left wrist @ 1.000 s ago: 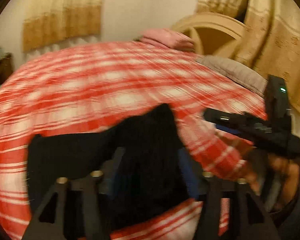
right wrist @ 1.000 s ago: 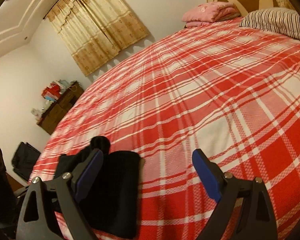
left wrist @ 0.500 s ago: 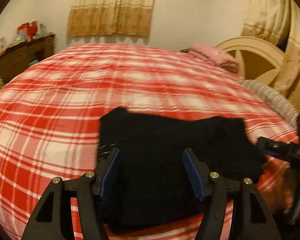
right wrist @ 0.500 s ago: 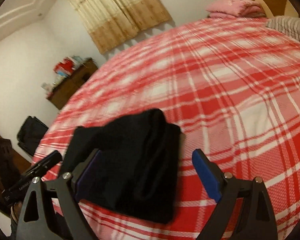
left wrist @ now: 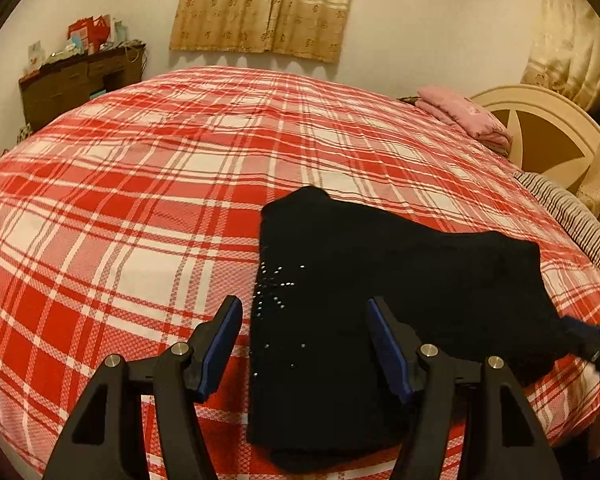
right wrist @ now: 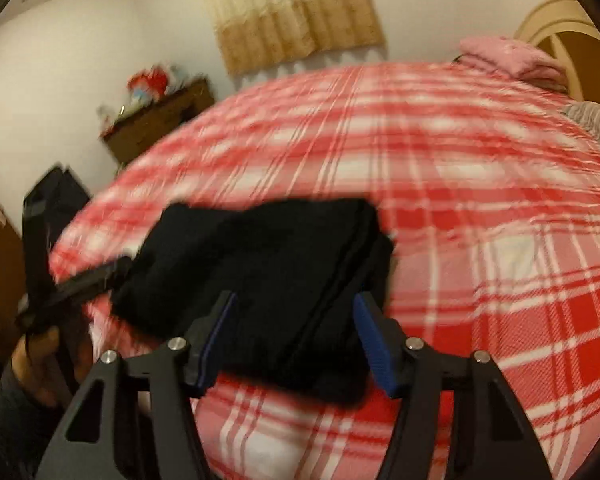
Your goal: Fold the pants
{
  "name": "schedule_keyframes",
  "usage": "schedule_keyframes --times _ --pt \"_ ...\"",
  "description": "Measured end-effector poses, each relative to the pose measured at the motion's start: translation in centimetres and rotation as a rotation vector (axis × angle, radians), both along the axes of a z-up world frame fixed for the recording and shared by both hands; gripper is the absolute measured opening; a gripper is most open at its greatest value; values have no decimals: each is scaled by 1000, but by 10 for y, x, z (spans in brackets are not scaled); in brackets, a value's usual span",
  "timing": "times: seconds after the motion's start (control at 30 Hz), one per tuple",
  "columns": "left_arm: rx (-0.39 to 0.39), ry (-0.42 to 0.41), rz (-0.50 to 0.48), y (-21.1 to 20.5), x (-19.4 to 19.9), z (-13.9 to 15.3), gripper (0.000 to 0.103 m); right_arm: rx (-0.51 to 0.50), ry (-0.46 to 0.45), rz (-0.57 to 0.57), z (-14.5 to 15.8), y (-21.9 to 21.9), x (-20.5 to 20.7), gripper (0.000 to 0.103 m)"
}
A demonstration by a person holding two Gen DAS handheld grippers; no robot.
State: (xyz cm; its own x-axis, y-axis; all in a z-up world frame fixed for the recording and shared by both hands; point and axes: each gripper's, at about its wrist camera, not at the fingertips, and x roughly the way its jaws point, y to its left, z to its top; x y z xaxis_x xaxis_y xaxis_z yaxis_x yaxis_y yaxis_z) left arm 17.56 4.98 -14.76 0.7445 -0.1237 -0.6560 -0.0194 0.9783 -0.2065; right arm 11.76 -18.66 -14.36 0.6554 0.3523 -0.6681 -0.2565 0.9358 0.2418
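Observation:
The black pants [left wrist: 400, 280] lie folded in a flat bundle on the red plaid bed [left wrist: 140, 208], with small shiny studs near their left edge. My left gripper [left wrist: 304, 336] hovers open over that left edge, one finger above the bedspread and the other above the cloth. In the blurred right wrist view, my right gripper [right wrist: 296, 336] is at the near edge of the pants [right wrist: 268, 264]. Its jaws are closing with the cloth between them, and I see no pad pressing on it. A hand [right wrist: 40, 356] holds the left gripper [right wrist: 80, 280] at the pants' left side.
A pink folded cloth [left wrist: 464, 116] and a striped pillow [left wrist: 572, 216] lie by the round cream headboard [left wrist: 540, 128]. A brown dresser [left wrist: 80, 80] with clutter stands by the far wall under a beige curtain [left wrist: 264, 8]. A dark bag [right wrist: 56, 192] sits on the floor.
Both views have swung and rolled level. The pants, bunched up between my left fingers a second ago, now lie flat on the bed. My right jaws have narrowed around their near edge.

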Motion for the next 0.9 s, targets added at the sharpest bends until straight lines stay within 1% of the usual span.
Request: schedule_keyframes --times 0.07,0.1,0.13,0.2,0.27,0.33,0.4,0.47,0.53,0.6,0.7,0.77,0.8,0.87,0.9 --pt "2 -2 1 0 -1 1 66 -20 18 -3 -6 4 1 59" --pt "7 -3 0 0 -1 1 66 -27 28 -11 -9 3 4 55" --pt "13 -5 2 -1 -1 1 66 -21 38 -16 -10 1 7 51" --pt "11 -4 7 -1 0 0 66 23 53 -15 -11 -7 10 48" --pt "7 4 3 -2 1 -2 66 48 71 -13 -13 -10 10 47" --pt "15 4 0 -3 0 -3 66 53 79 -9 -15 -7 9 46" --pt "20 1 2 -1 0 -3 66 16 45 -23 -9 -3 5 46" --pt "30 0 8 -1 0 -2 66 -7 -13 -45 3 -1 -2 46" --pt "47 1 15 0 1 -3 66 -12 -27 -26 9 3 -5 47" --pt "50 10 15 1 1 -6 66 -35 4 -3 6 11 -4 47" --pt "53 12 23 2 1 -7 70 -64 86 9 -13 14 5 46" --pt "60 8 36 3 0 -7 78 -64 113 -7 -22 10 9 46" --pt "60 8 44 3 0 -8 80 -48 116 -4 -23 7 10 44" --pt "42 13 42 5 1 -10 82 -22 114 1 -22 3 11 36" --pt "33 19 42 6 2 -11 82 -1 107 12 -21 1 10 26"
